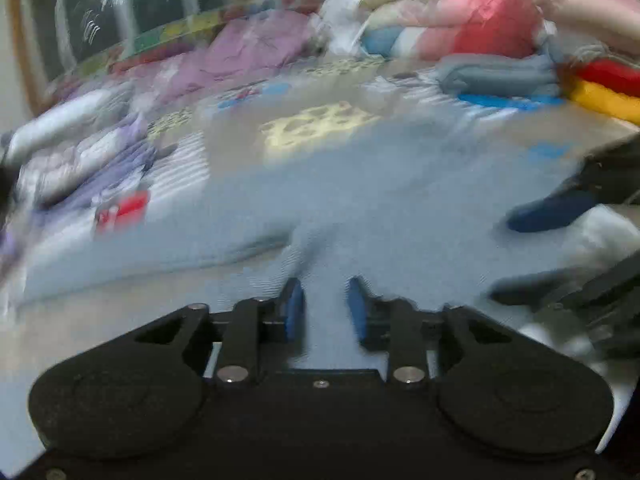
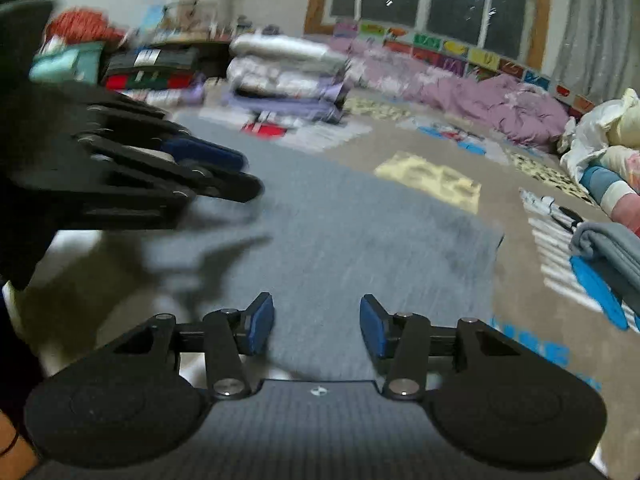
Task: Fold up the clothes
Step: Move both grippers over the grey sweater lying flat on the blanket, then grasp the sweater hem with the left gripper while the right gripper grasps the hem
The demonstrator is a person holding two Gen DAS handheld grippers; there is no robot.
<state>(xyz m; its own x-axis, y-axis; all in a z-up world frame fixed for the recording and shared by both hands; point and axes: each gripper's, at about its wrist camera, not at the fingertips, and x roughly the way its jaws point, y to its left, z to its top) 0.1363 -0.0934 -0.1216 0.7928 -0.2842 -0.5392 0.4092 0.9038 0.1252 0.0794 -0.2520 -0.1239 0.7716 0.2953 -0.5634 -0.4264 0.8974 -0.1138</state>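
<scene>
The left hand-held gripper (image 1: 324,306) has a ridge of the grey-blue garment (image 1: 360,208) between its pads.

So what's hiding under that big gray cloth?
The gray cloth lies spread on a patterned play mat, whose yellow and blue patches show past its edges. Whatever sits under its middle stays covered, so I cannot tell.

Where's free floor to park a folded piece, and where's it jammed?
Free: the patterned mat between the grey garment and the purple bedding, around the yellow patch. Crowded: folded stacks at far left, the pillow pile and a folded grey piece on the right.
</scene>
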